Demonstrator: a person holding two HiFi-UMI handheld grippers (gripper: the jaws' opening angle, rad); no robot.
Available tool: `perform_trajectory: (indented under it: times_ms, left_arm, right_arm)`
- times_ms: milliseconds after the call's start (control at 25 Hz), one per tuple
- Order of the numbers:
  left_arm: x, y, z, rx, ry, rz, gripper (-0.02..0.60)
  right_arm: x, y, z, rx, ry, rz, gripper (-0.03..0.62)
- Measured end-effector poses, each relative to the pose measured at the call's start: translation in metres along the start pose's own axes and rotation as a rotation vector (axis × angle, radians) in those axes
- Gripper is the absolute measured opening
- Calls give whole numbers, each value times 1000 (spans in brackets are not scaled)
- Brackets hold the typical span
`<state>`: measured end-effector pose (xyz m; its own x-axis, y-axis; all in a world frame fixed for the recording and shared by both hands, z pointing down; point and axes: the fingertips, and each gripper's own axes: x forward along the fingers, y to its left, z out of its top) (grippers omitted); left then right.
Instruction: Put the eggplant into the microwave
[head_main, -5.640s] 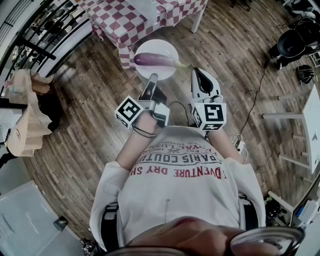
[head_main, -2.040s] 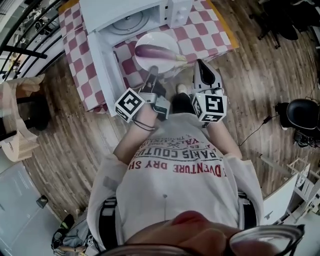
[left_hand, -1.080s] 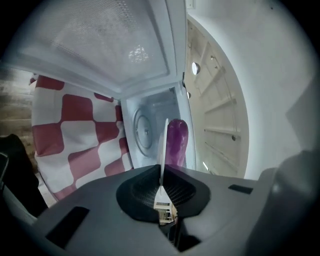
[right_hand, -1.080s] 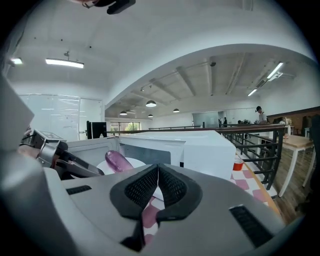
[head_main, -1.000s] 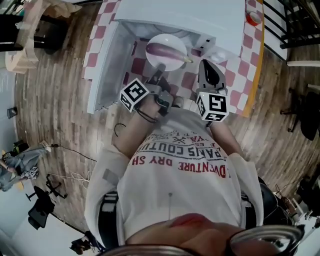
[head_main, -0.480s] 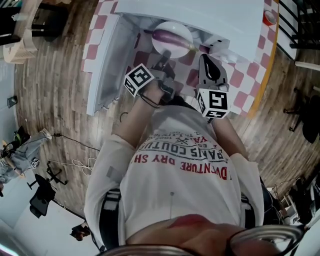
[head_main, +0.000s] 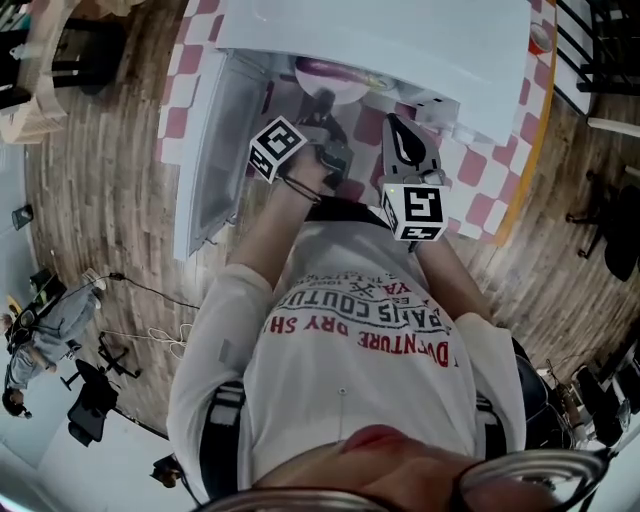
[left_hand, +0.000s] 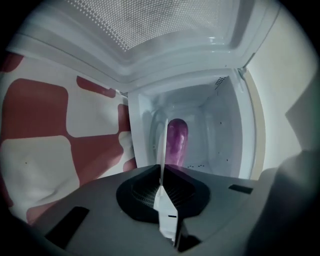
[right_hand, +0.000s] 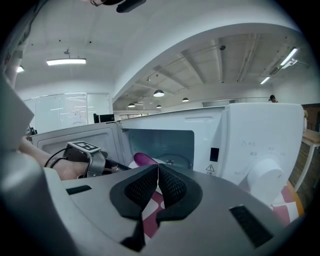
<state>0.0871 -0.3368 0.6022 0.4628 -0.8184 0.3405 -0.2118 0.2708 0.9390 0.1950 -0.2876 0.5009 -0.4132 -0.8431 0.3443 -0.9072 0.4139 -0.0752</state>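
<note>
A purple eggplant (head_main: 325, 68) lies on a white plate (head_main: 346, 93) that is partly under the roof of the white microwave (head_main: 400, 40). My left gripper (head_main: 322, 102) is shut on the plate's near rim. In the left gripper view the plate (left_hand: 163, 142) stands edge-on between the pads of the left gripper (left_hand: 161, 174), with the eggplant (left_hand: 176, 142) beyond it inside the cavity. My right gripper (head_main: 400, 140) hovers to the right of the opening, shut and empty. The right gripper view shows the right gripper (right_hand: 157, 181) with its pads together and the eggplant (right_hand: 145, 159) at the cavity mouth.
The microwave door (head_main: 205, 150) hangs open to the left. The microwave stands on a red-and-white checked tablecloth (head_main: 480, 170). Its control panel with a round knob (right_hand: 265, 172) is at the right. Wooden floor surrounds the table.
The plate with the eggplant has moved forward from in front of the microwave into its opening, carried by the left gripper. The right gripper has followed a little forward.
</note>
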Motion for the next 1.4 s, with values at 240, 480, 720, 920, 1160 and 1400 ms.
perform_trajectory:
  times_ms: [240,480,720,920,1160,1400]
  left_arm:
    - [18,0,6,4,-6,-4,35]
    - [32,-1,13,15,-10,2,35]
    - [47,0,16,10,8,21,37]
    - [48,-3,20,114,9,85,37]
    - [46,-5,23,270,9,202,77]
    - [53,-26,10,422,93,175,269]
  right_arm:
    - [17,-5,9,-17,-18,-3,26]
    - [32,-9,3,14,-2,-14,28]
    - [35,-4,-2,16,12,0,26]
    - [36,-4,-7,25,27,0,27]
    - [34,-4,-16,34,46,5,26]
    - [30,-11,-20,39,55,-6,26]
